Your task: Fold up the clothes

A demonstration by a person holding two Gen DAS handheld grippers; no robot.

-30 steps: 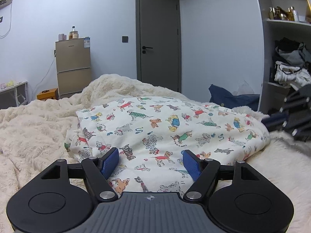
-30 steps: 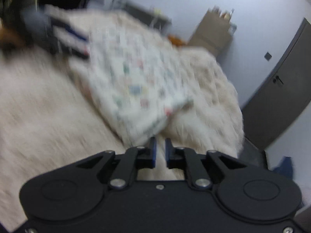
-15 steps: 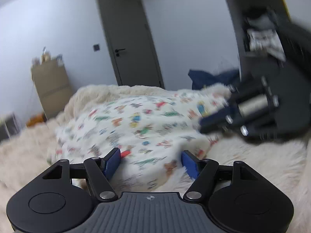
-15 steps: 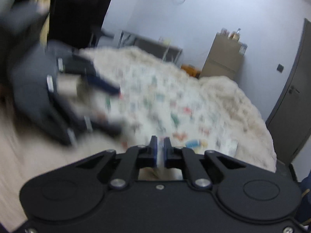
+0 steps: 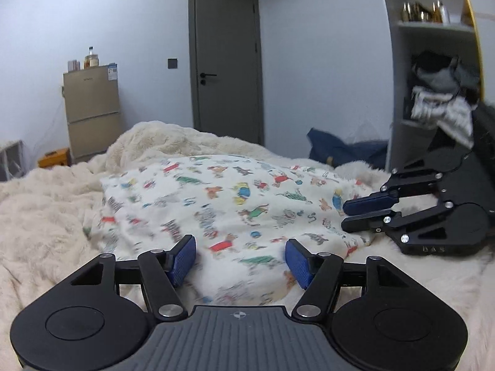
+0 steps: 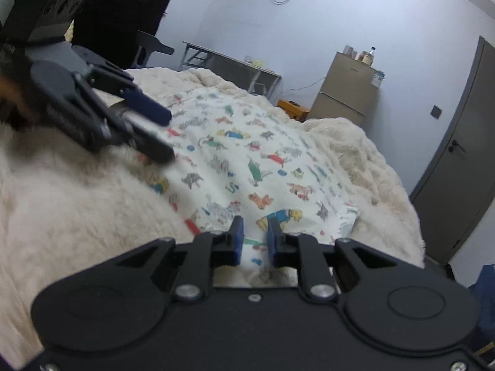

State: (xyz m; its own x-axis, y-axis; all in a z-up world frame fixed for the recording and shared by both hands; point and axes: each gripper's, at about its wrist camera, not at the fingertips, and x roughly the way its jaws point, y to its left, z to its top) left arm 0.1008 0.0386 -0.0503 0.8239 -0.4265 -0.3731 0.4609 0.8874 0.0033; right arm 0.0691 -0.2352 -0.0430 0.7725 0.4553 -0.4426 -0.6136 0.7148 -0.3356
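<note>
A white garment (image 5: 222, 204) printed with small coloured animals lies folded flat on a cream fluffy blanket (image 5: 46, 216) that covers a bed. My left gripper (image 5: 240, 244) stands open over the garment's near edge, its blue pads apart and not pressing the cloth. My right gripper (image 5: 345, 216) sits low at the garment's right edge. In the right wrist view its jaws (image 6: 254, 221) are opening, with a narrow gap through which the garment (image 6: 253, 160) shows; the pads do not press on it. The left gripper (image 6: 165, 134) appears at the upper left there.
A tan fridge (image 5: 92, 111) and a grey door (image 5: 227, 61) stand beyond the bed. An open shelf with piled clothes (image 5: 439, 108) is at the right, with a dark blue bag (image 5: 340, 151) below. A desk (image 6: 232, 61) stands along the far wall.
The right gripper has come in from the right to the garment's edge, and its shut jaws have parted a little. The left gripper's jaws have narrowed slightly.
</note>
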